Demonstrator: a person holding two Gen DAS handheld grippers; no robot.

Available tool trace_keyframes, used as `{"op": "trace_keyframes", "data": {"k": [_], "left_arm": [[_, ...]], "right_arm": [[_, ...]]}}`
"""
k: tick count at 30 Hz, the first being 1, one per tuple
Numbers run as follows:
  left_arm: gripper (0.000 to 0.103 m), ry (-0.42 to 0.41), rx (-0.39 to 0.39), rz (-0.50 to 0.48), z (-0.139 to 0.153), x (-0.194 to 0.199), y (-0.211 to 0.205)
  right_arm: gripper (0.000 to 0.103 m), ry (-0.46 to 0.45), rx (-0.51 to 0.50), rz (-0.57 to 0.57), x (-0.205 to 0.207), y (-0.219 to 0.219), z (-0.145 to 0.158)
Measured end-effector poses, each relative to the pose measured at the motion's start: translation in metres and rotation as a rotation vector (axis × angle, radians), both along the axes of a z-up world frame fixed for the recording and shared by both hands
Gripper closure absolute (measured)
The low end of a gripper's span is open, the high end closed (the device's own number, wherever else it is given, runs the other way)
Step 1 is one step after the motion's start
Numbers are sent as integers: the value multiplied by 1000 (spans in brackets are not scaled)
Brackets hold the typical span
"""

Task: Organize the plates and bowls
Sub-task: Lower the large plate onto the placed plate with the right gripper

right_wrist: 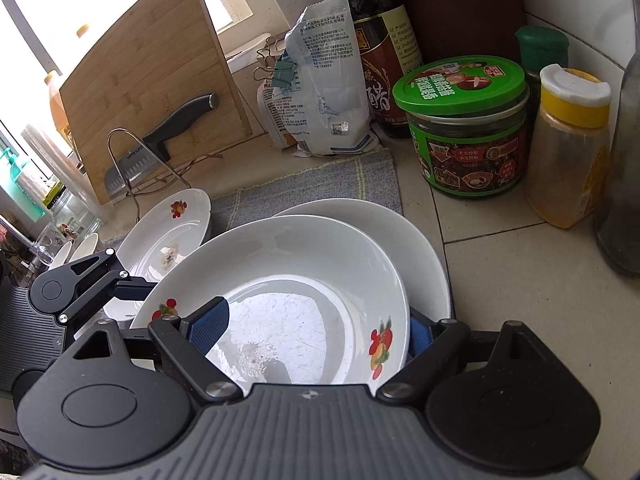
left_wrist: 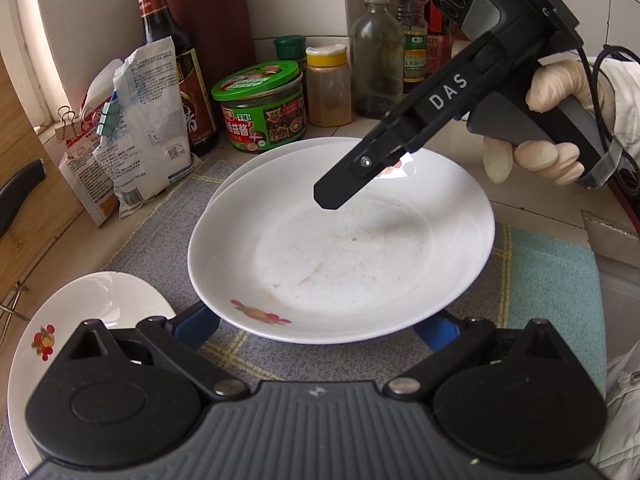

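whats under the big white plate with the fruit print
A second white plate lies directly under the top plate, its rim showing at the far side. Under both is a checked cloth mat. The lower plate's centre is hidden.

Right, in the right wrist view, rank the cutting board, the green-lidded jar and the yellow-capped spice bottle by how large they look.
1. Cutting board, clearly largest in the picture.
2. Green-lidded jar.
3. Yellow-capped spice bottle, narrower than the jar, though about as tall; the fisheye edge makes this pair's order less sure.
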State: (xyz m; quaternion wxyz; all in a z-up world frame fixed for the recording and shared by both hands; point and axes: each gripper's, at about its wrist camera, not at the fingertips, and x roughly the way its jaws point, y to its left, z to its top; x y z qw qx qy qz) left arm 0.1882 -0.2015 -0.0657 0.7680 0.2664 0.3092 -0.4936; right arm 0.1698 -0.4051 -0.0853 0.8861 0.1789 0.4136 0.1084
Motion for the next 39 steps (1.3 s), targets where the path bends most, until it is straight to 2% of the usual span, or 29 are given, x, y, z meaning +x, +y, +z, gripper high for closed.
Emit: {"op": "trace_keyframes", "data": {"k": [14,39], "left_arm": [[1,-17,-2,-23,0,0,0],[1,-47,-3,-3,3,-4,4]], "right_arm": [[11,-3,3,-43,-15,-6,4],[9,-5,-77,-88,-27,2,19]]}}
